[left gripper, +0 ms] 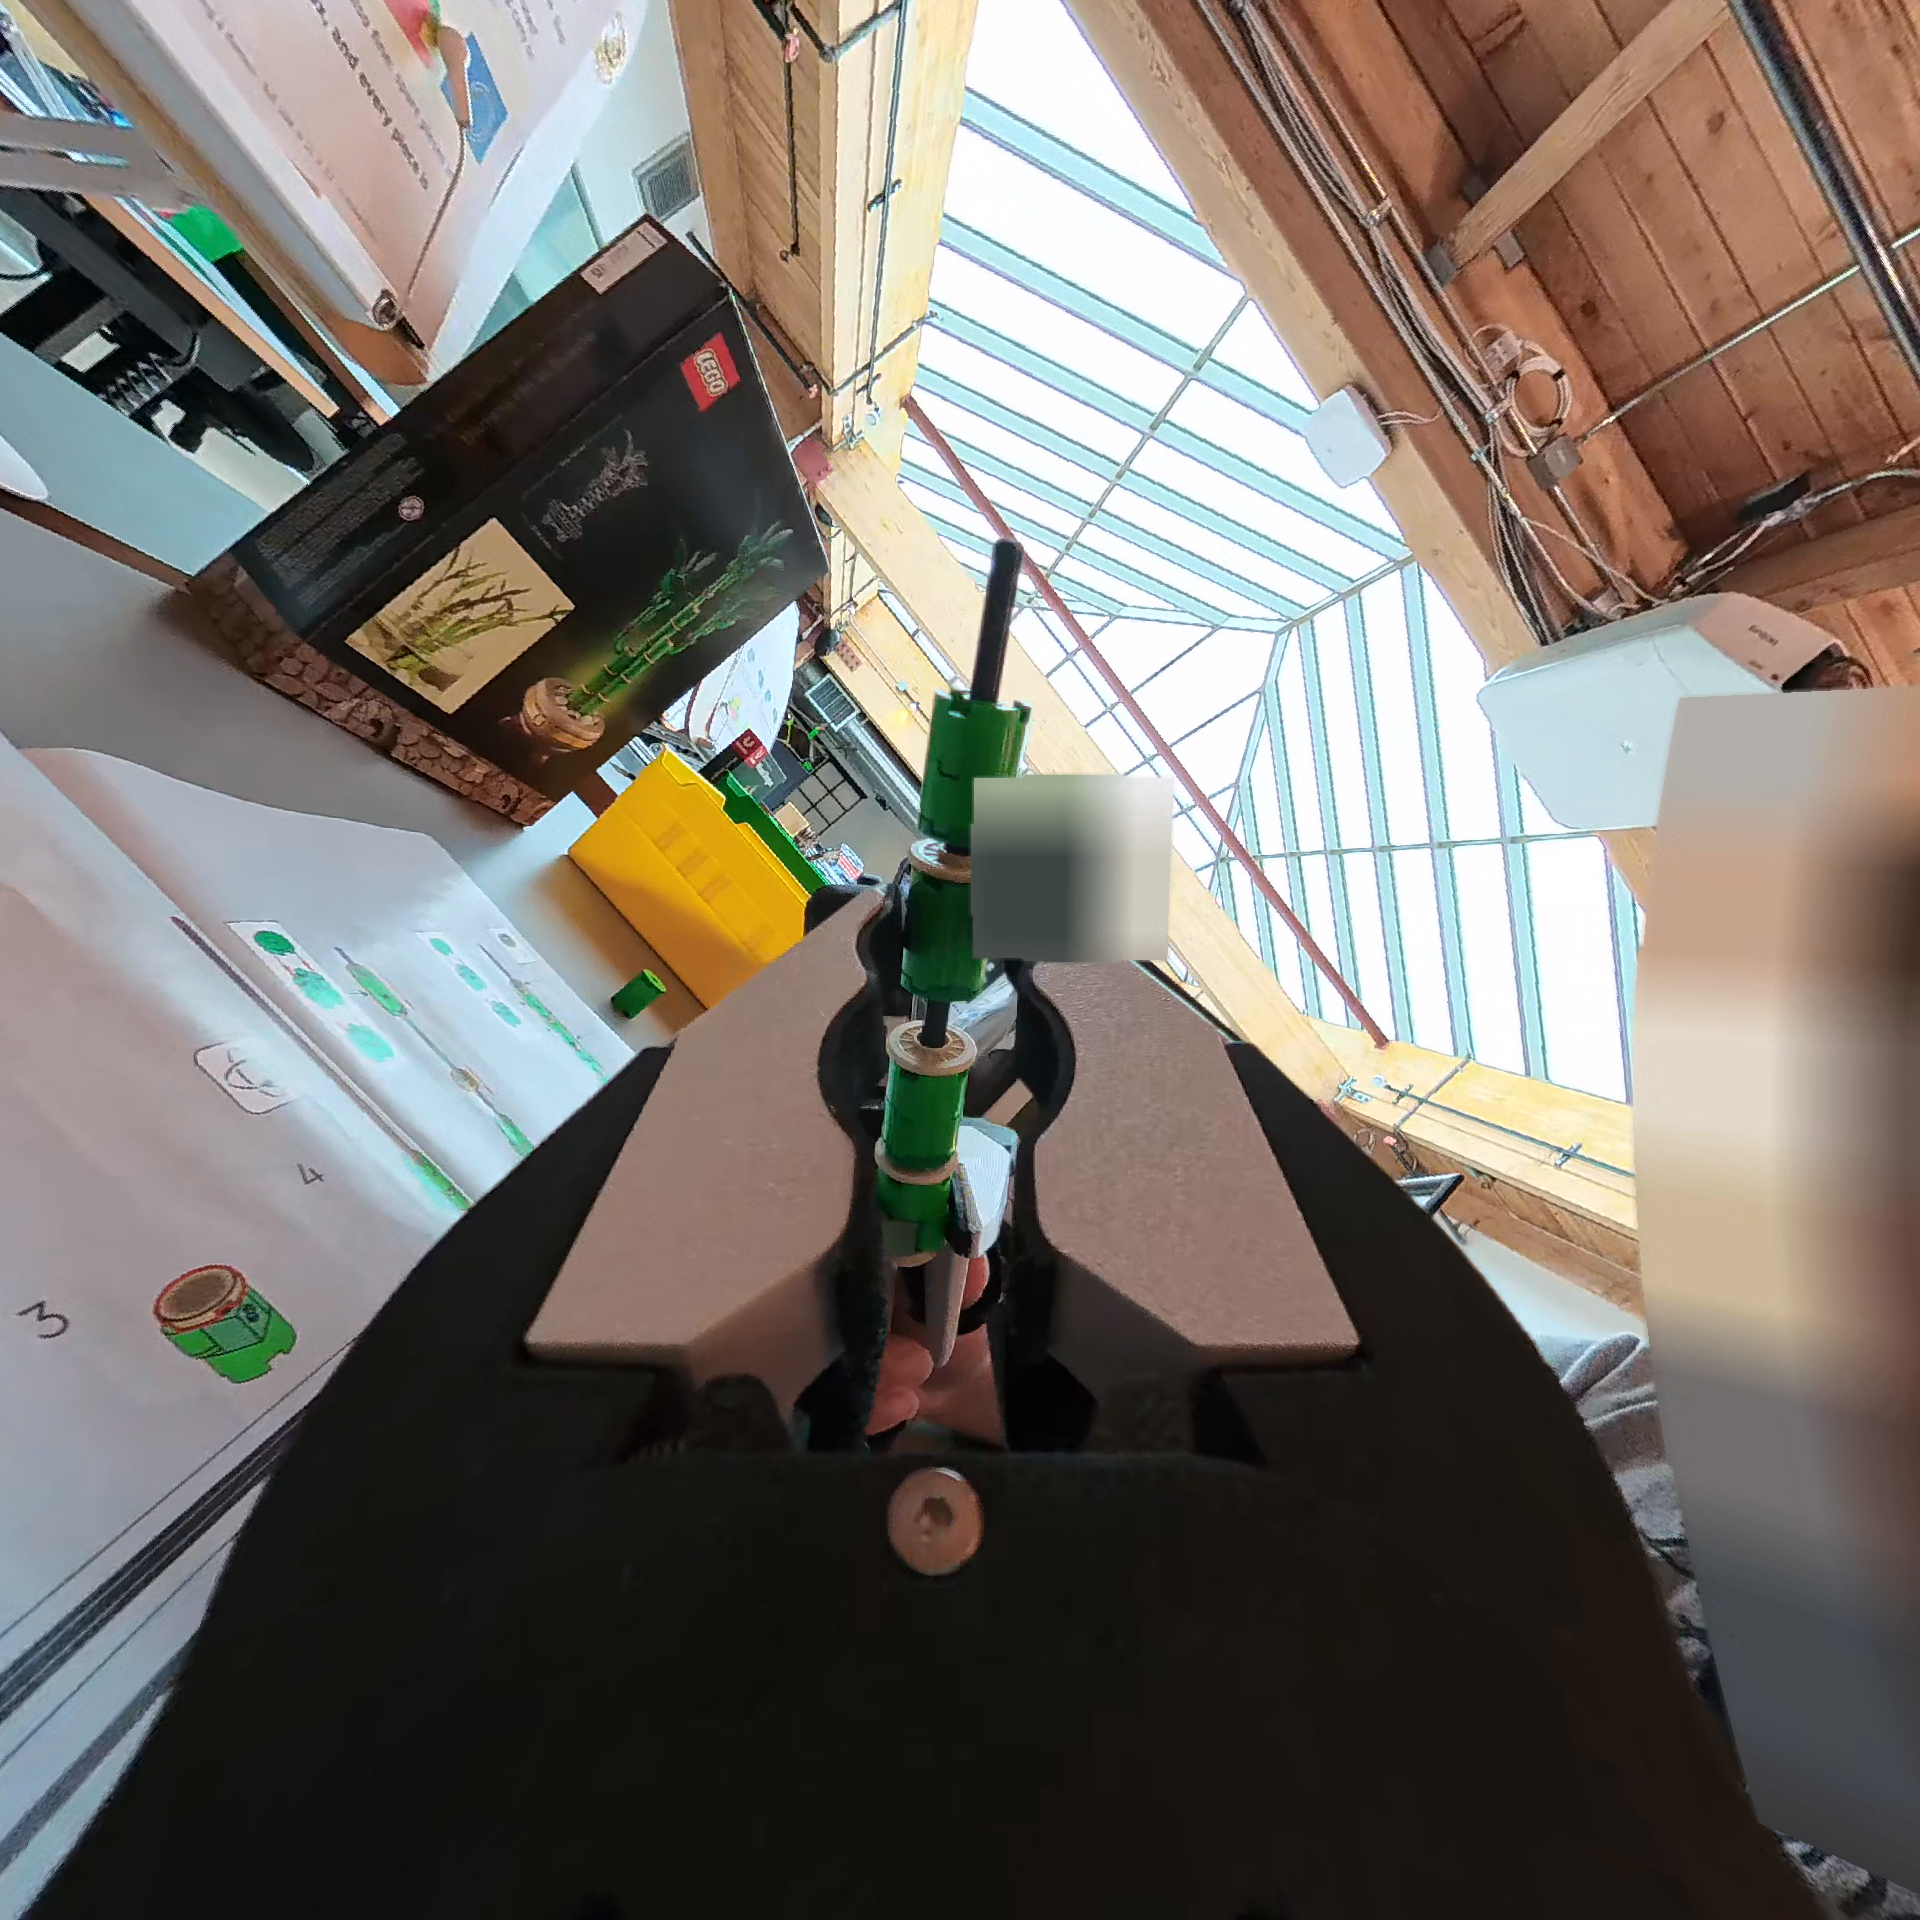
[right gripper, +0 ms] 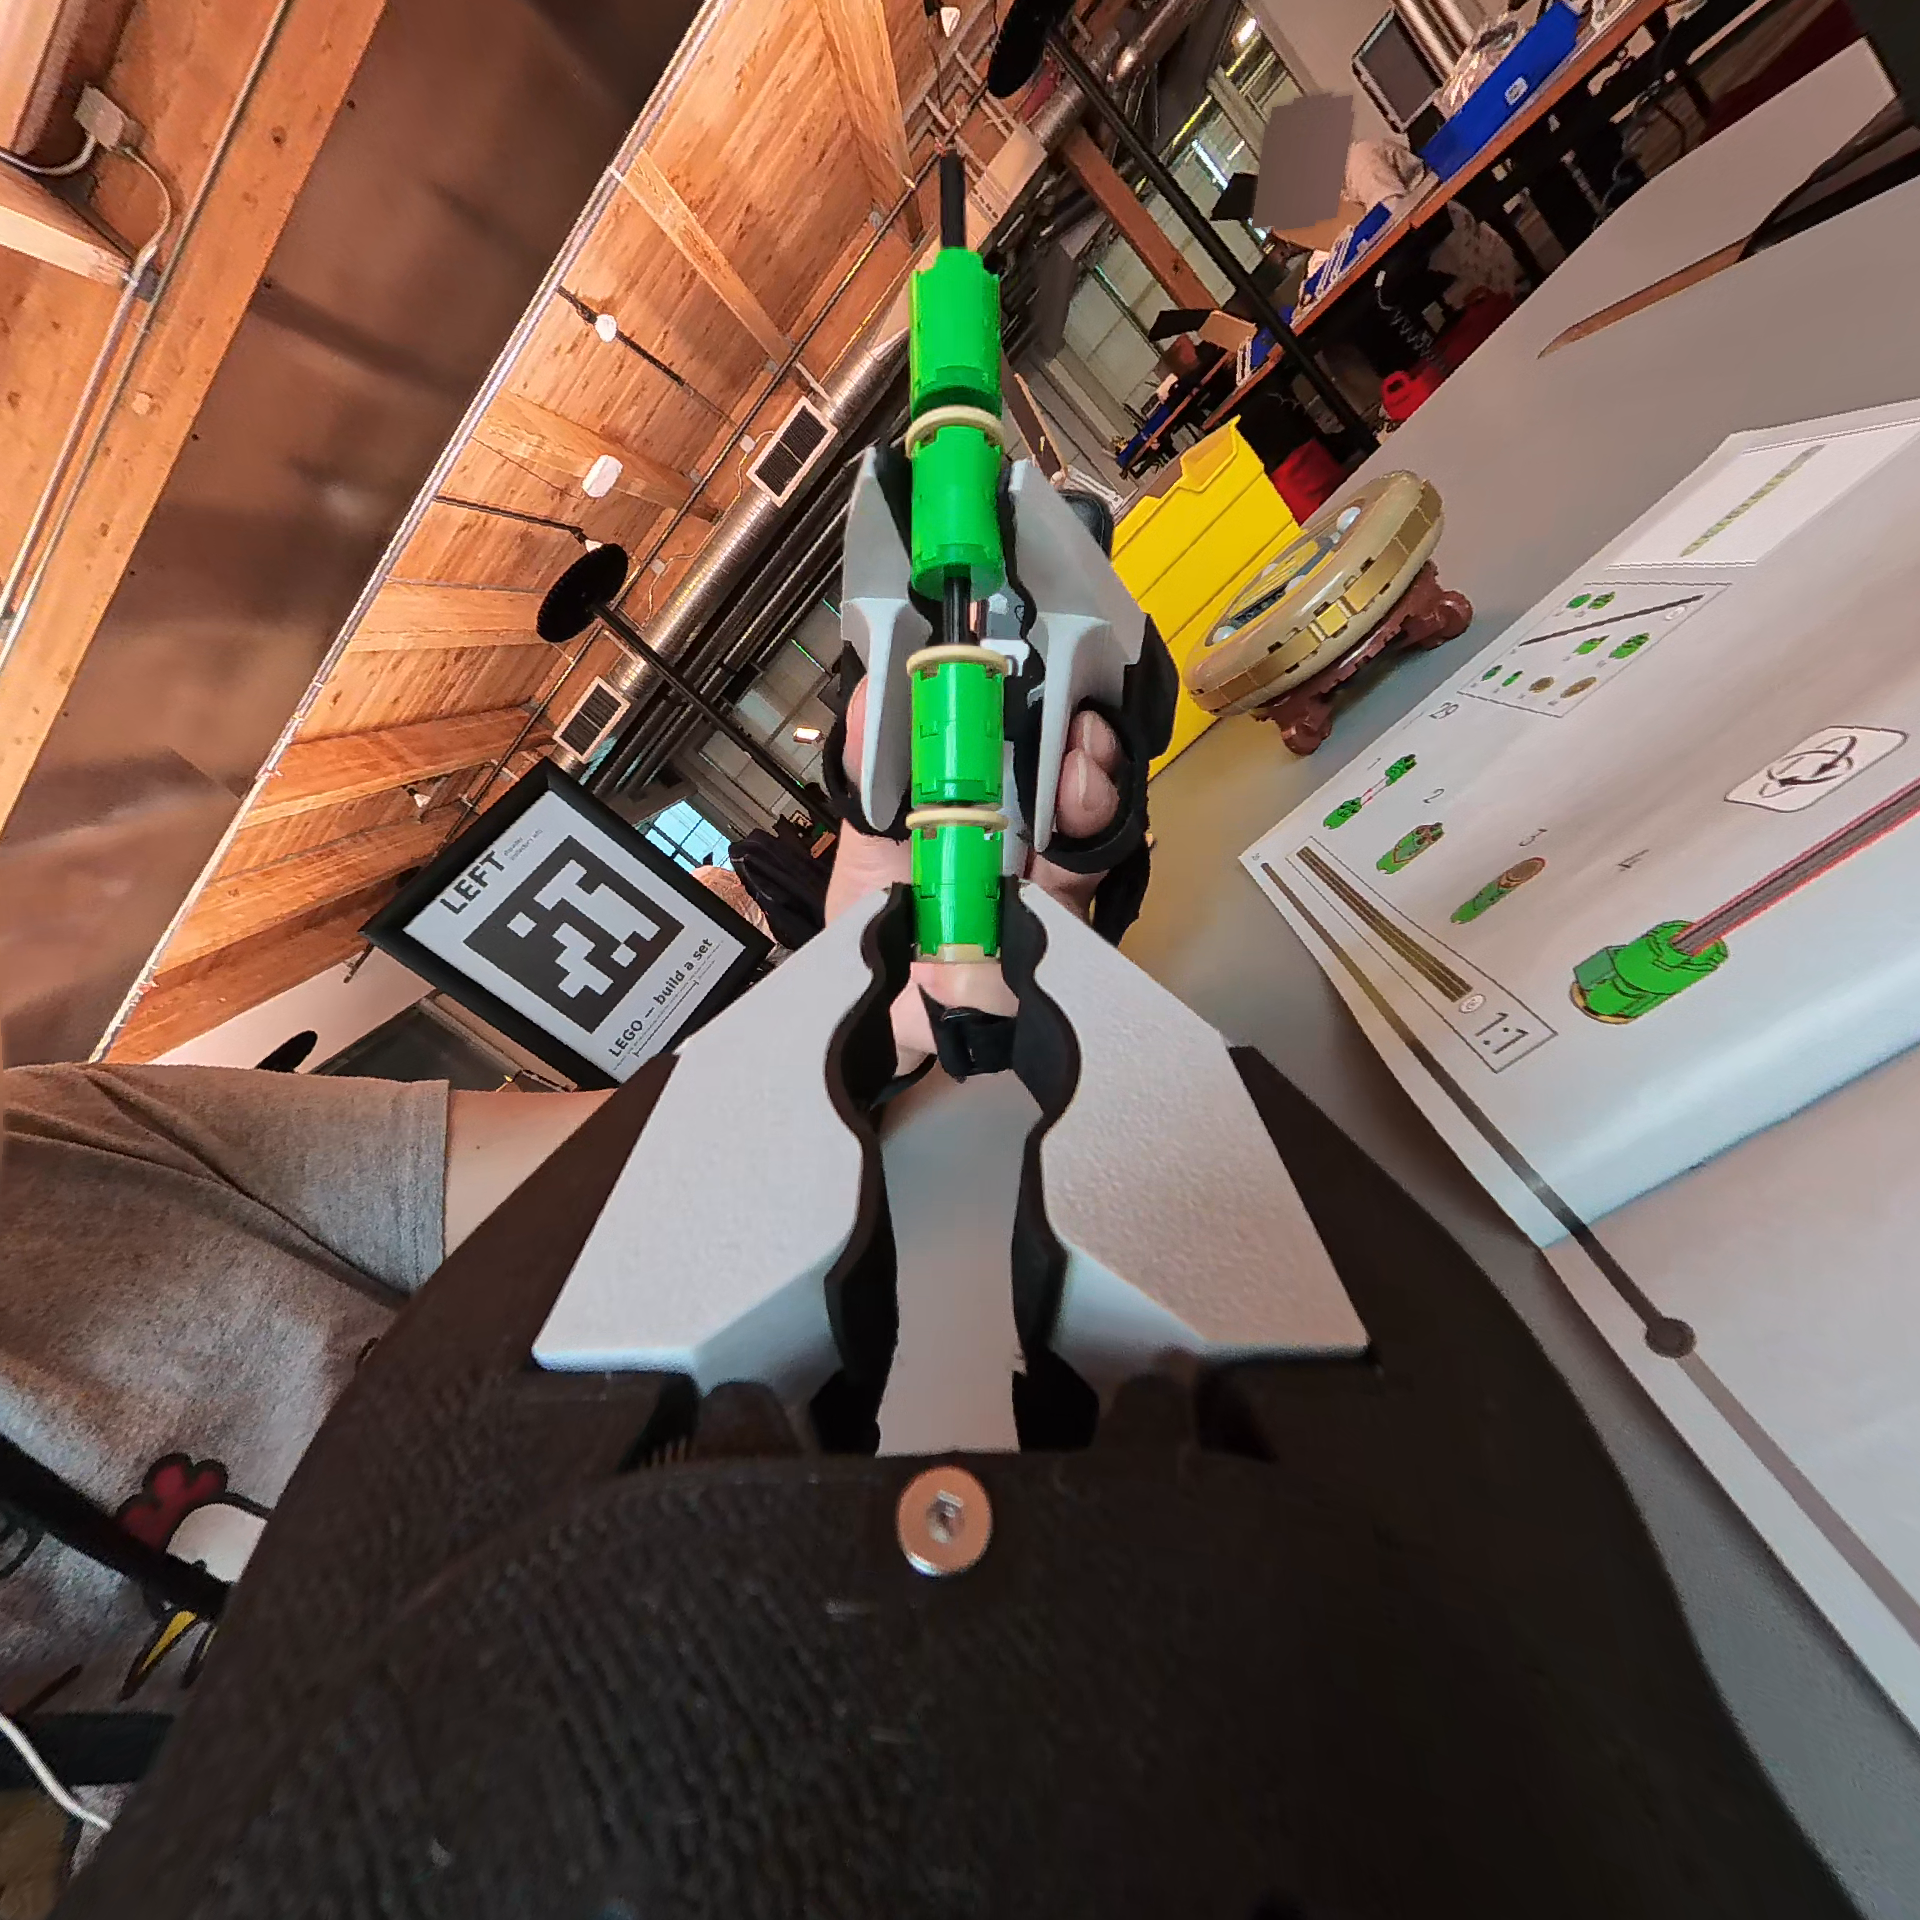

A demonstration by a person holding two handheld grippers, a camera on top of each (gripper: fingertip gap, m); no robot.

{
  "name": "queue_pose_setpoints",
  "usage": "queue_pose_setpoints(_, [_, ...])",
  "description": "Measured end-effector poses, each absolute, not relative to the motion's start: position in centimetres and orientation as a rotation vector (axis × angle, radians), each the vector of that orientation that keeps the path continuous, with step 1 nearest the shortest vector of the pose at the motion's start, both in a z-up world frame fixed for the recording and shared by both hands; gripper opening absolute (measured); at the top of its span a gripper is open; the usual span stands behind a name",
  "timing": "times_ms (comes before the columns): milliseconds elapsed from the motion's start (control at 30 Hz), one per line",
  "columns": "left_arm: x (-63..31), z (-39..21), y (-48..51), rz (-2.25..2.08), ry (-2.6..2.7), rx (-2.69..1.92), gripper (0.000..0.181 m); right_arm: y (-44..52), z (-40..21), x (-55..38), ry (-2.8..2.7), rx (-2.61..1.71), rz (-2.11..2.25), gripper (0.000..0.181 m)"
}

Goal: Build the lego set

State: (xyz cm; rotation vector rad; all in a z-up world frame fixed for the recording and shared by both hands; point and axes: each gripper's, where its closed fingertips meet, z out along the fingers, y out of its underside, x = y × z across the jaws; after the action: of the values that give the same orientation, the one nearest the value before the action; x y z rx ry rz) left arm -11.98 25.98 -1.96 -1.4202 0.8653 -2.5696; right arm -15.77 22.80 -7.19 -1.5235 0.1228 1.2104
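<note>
A green bamboo stalk (left gripper: pixel 971 769) of stacked green cylinders and tan rings on a black rod is held in the air, pointing up and away from both cameras. My left gripper (left gripper: pixel 951 940) is shut on its second green segment from the top. My right gripper (right gripper: pixel 954 914) is shut on the lowest green segment of the stalk (right gripper: pixel 956 322). The left gripper also shows in the right wrist view (right gripper: pixel 956 540), its grey fingers on both sides of the stalk. A grey finger of the right gripper shows low in the left wrist view (left gripper: pixel 982 1184).
An open instruction booklet (left gripper: pixel 208 1091) (right gripper: pixel 1662 831) lies on the grey table. A dark set box (left gripper: pixel 540 520), a yellow bin (left gripper: pixel 686 873) (right gripper: pixel 1205 520) and a loose green cylinder (left gripper: pixel 637 992) stand behind it. A round gold base on a dark red stand (right gripper: pixel 1320 603) sits by the bin. The tips of one gripper are about 7 cm away from the tips of the other.
</note>
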Motion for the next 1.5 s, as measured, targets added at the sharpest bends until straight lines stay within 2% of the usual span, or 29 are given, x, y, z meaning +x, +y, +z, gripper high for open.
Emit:
queue_pose_setpoints(233, [-11.7, -2.6, 25.6, -2.495, 0.959, -1.455, 0.011, 22.7, -7.7, -16.9, 0.059, -1.579, 1.209, 0.016])
queue_pose_setpoints(333, [-11.8, -2.9, 26.6, -2.545, 0.872, -1.494, 0.013, 22.5, -7.6, -17.3, 0.004, -1.579, 1.182, 0.032])
queue_pose_setpoints(400, [-12.0, -2.8, 27.2, -2.574, 0.835, -1.501, 0.012, 22.5, -8.0, -17.3, -0.033, -1.621, 1.115, 0.032])
queue_pose_setpoints(567, [-12.0, -3.1, 26.4, -2.568, 0.908, -1.529, 0.013, 22.5, -8.5, -17.0, -0.219, -1.697, 0.753, 0.028])
queue_pose_setpoints(667, [-11.9, -3.5, 26.0, -2.593, 0.930, -1.555, 0.012, 22.4, -9.3, -17.2, -0.375, -1.750, 0.498, 0.014])
queue_pose_setpoints(733, [-11.9, -3.8, 25.7, -2.567, 0.965, -1.567, 0.012, 22.3, -9.5, -17.4, -0.445, -1.750, 0.379, 0.012])
queue_pose_setpoints(833, [-11.8, -4.1, 25.1, -2.482, 1.067, -1.568, 0.012, 22.5, -10.0, -17.3, -0.418, -1.786, 0.383, 0.020])
queue_pose_setpoints(933, [-11.8, -4.8, 24.6, -2.425, 1.135, -1.594, 0.013, 22.8, -9.6, -16.4, -0.339, -1.768, 0.382, 0.035])
queue_pose_setpoints(1067, [-11.5, -5.6, 24.6, -2.441, 1.111, -1.670, 0.013, 22.9, -9.5, -16.0, -0.438, -1.745, 0.154, 0.045])
queue_pose_setpoints(1200, [-11.5, -6.3, 24.0, -2.458, 1.135, -1.732, 0.012, 23.2, -9.2, -15.7, -0.498, -1.715, -0.037, 0.071])
queue_pose_setpoints(1500, [-11.6, -6.6, 23.6, -2.499, 1.129, -1.787, 0.012, 23.3, -9.3, -15.5, -0.630, -1.695, -0.233, 0.095])
